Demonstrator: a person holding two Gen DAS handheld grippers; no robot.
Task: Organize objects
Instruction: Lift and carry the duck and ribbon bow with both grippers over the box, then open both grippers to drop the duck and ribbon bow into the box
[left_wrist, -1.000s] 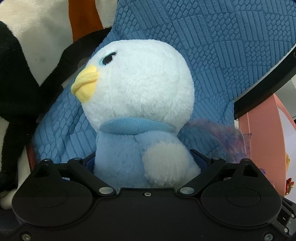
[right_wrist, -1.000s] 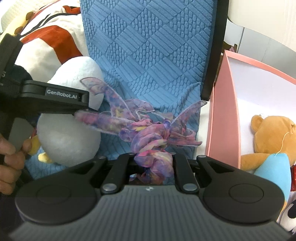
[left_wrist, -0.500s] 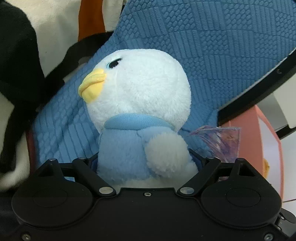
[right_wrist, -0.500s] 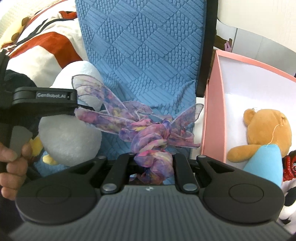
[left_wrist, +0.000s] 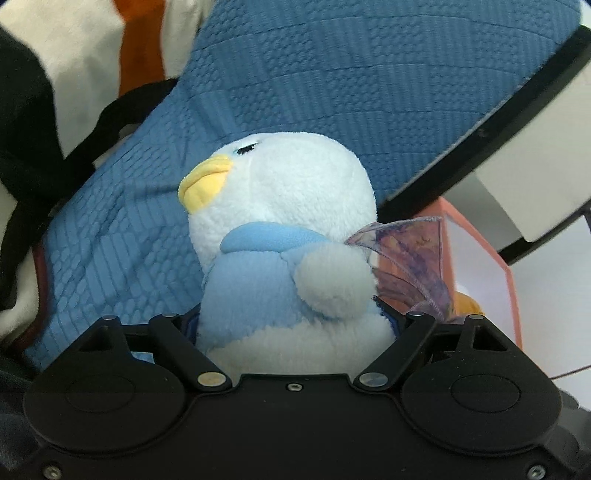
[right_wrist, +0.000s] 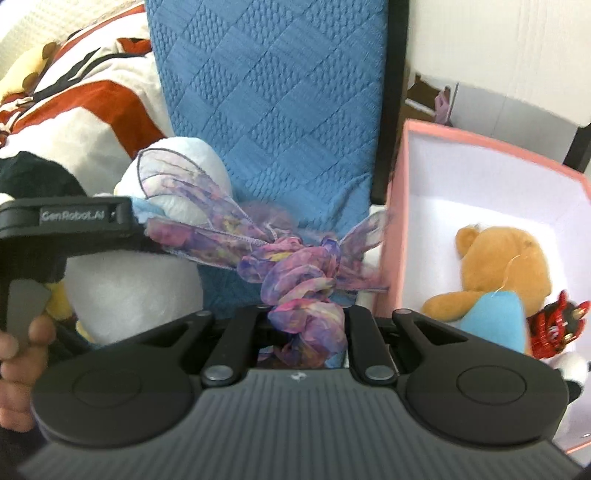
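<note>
A white and light-blue penguin plush with a yellow beak sits upright between the jaws of my left gripper. The jaws are closing, and they press its lower body from both sides. In the right wrist view the same penguin plush shows behind one of the left gripper's fingers. My right gripper is shut on a knotted purple and pink sheer scarf. One loose end of the scarf shows beside the penguin's wing. The fingertips of both grippers are hidden.
A blue quilted cushion stands behind both toys. To the right is a pink box with a white inside, holding a brown bear plush and other toys. A large red, white and black plush lies at the left. A person's hand holds the left gripper.
Both grippers have risen, carrying the penguin and the scarf. The penguin now sits lower in the left view. The pink box and its bear show more fully on the right.
</note>
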